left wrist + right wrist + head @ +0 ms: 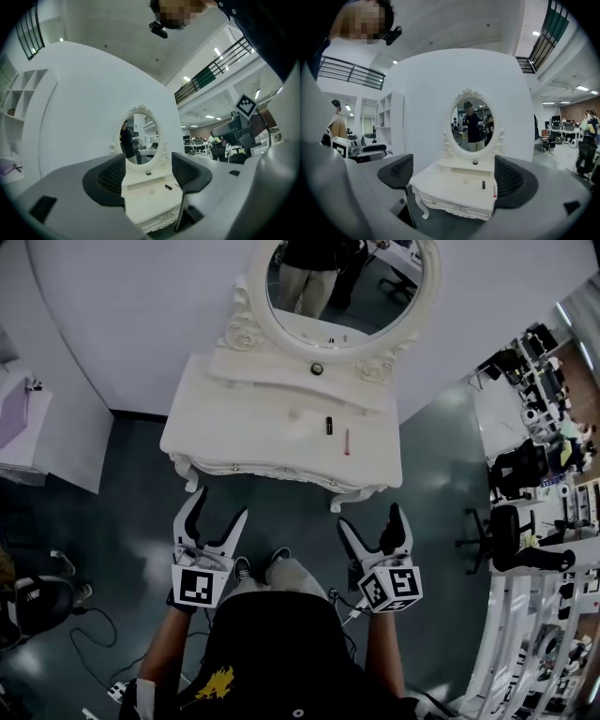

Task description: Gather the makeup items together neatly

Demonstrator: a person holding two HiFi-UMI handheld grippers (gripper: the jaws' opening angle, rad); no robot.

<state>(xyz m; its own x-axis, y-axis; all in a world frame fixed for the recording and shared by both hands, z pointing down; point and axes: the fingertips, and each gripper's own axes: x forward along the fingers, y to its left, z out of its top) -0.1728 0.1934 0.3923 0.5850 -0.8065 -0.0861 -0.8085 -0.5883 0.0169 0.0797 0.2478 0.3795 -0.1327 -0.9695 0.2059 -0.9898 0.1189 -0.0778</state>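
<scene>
A white dressing table (244, 442) with an oval mirror (343, 282) stands against the wall ahead. On its top lie a short black tube (329, 426) and a thin red pencil (346, 442), with a small pale item (293, 415) to their left. A small dark round item (317, 368) sits on the raised shelf under the mirror. My left gripper (221, 504) and right gripper (370, 517) hover over the floor in front of the table, apart from it, both open and empty. In the right gripper view the tube (483, 185) and pencil (494, 188) show between the jaws, far off.
Dark grey floor lies between me and the table. Black office chairs (516, 470) and white shelving (525, 615) stand at the right. A white cabinet (19, 418) and a chair (37, 601) with cables on the floor are at the left.
</scene>
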